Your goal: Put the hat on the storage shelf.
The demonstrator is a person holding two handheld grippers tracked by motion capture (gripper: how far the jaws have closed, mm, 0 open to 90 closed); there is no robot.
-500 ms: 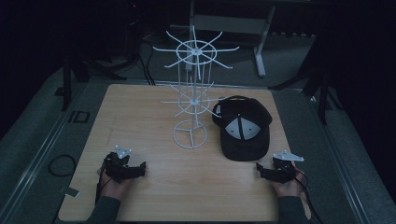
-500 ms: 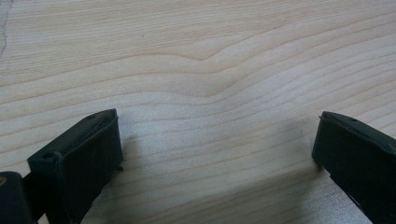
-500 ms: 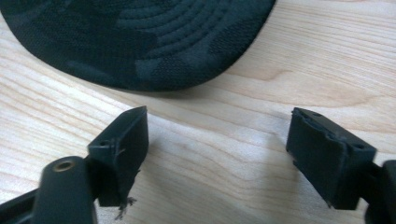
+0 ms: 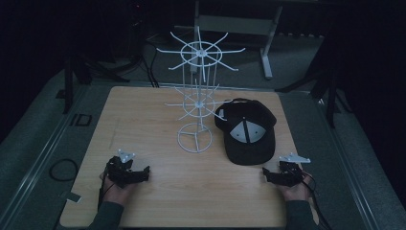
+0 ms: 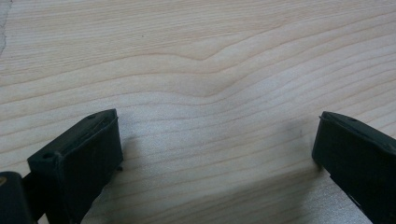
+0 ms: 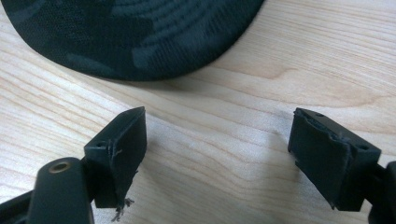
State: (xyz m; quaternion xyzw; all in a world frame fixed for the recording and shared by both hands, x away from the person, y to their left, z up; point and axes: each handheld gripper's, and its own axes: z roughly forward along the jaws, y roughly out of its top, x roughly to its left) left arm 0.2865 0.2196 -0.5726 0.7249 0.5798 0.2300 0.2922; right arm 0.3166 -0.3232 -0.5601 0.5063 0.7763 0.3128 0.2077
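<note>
A dark cap [image 4: 246, 132] with a grey front panel lies on the wooden table [image 4: 143, 110], its brim toward me. Beside it on the left stands a white wire display rack [image 4: 197, 96] with two tiers of radiating hooks. My left gripper [image 4: 139, 173] rests near the table's front left, open, with bare wood between its jaws [image 5: 212, 154]. My right gripper [image 4: 268, 175] sits at the front right, open, just short of the cap's brim [image 6: 135, 37], which is apart from the fingertips [image 6: 123, 135].
Dark floor and mats surround the table. A grey metal stand [image 4: 265, 57] and black tripod legs [image 4: 330, 96] stand behind it. A cable loop [image 4: 62, 168] lies off the table's left edge. Bare wood stretches between the two grippers.
</note>
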